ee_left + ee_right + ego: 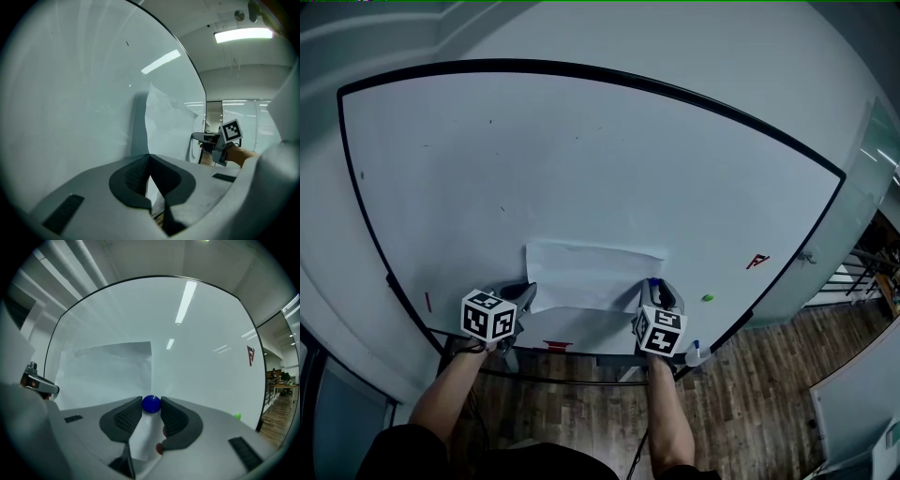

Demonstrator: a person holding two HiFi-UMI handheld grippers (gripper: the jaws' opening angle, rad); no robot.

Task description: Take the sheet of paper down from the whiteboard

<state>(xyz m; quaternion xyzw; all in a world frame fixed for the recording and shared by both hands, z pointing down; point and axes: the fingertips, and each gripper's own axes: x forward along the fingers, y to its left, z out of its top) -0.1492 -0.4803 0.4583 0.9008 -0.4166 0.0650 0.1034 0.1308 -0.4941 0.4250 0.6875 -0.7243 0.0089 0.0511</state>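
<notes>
Head view: paper hangs low on the whiteboard, with the left gripper at its lower-left corner and the right gripper at its right edge.

Left gripper view: fingers are pinched shut on the paper's edge.

Right gripper view: fingers stand wide, closed around a blue magnet (pulling left while it pins the paper could tear it). The red mark is unreadable.

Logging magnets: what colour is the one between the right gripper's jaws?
Blue magnet, best in right gripper view.
</notes>
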